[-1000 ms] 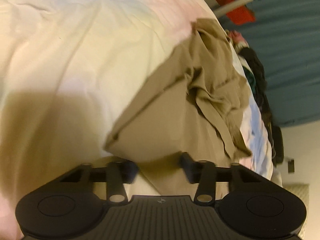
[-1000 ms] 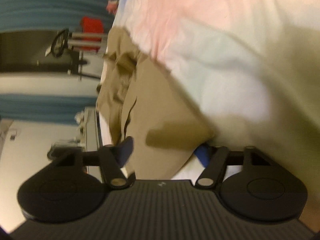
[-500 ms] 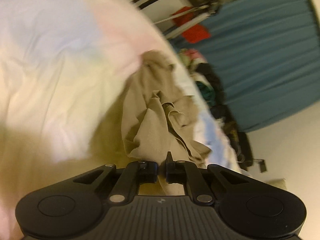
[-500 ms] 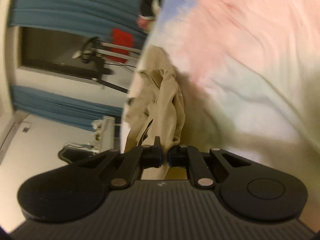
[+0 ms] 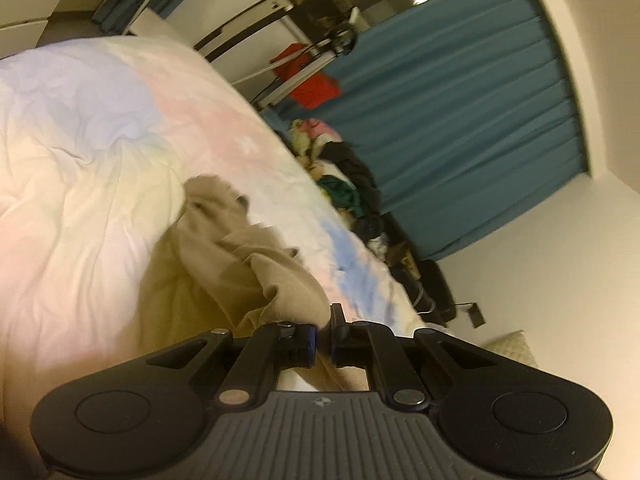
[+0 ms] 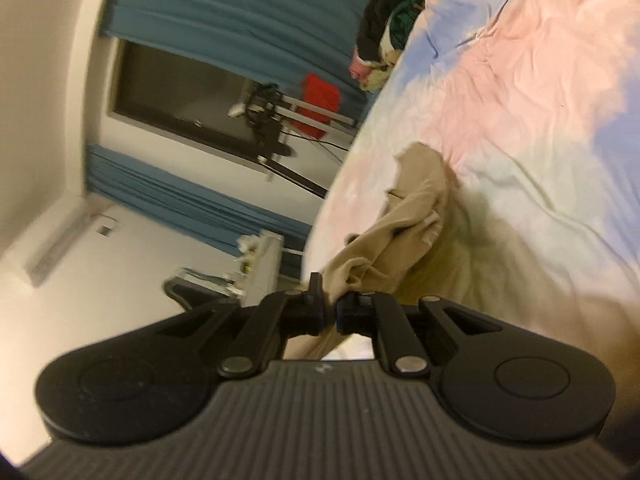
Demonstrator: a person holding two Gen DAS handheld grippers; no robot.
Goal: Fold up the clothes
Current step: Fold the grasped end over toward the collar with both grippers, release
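A tan garment [image 5: 244,256] hangs crumpled between my two grippers above a pastel bedsheet [image 5: 80,168]. My left gripper [image 5: 324,340] is shut on one edge of it, the cloth pinched between the jaws. In the right wrist view the same tan garment [image 6: 408,216] trails from my right gripper [image 6: 330,308], which is shut on another edge. The far end of the garment still rests on the bedsheet [image 6: 540,100]. The garment's shape is hidden by its folds.
A pile of dark and coloured clothes [image 5: 344,176] lies at the far edge of the bed, also in the right wrist view [image 6: 388,24]. Blue curtains [image 5: 460,120] and a stand with a red cloth [image 5: 312,84] are behind the bed.
Both grippers closed on the tan garment's near edge and lifted it off the bed. The cloth went from lying flat to hanging bunched. Both views tilted up toward the room.
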